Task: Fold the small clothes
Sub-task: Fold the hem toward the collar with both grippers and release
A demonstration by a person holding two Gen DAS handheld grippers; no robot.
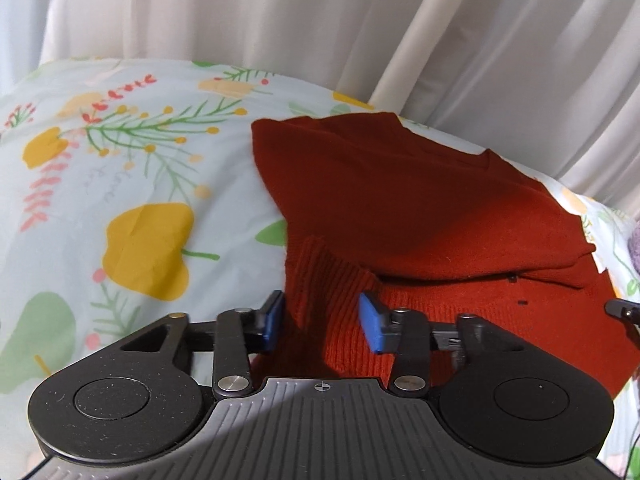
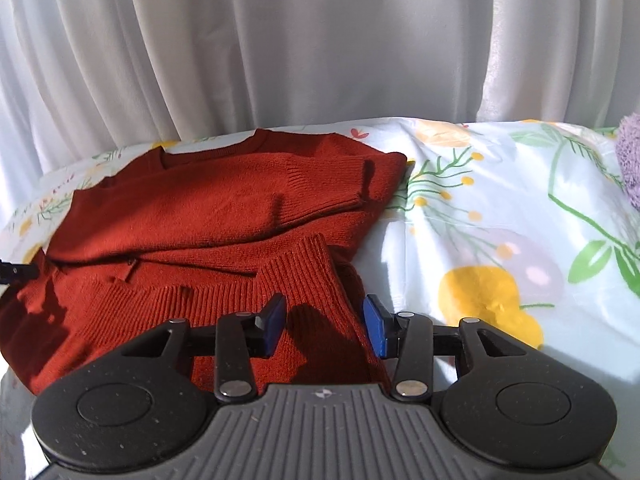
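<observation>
Left tongs [image 1: 322, 322] and right tongs [image 2: 325, 325] gape released over the red sweater's [image 2: 224, 216] ribbed hem; sheet [image 1: 120, 184] writing unreadable.

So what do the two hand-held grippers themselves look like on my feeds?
Both match: the left hand-held gripper and the right hand-held gripper have blue pads on black linkage arms with silver pivot screws, two round black discs at the sides, and a grey ribbed centre plate with a small crosshair mark. No sleeves show.

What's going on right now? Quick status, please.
Both grippers, left and right, open over the sweater's ribbed hem corners. Sweater partly folded on the floral sheet. Nothing in the way.
</observation>
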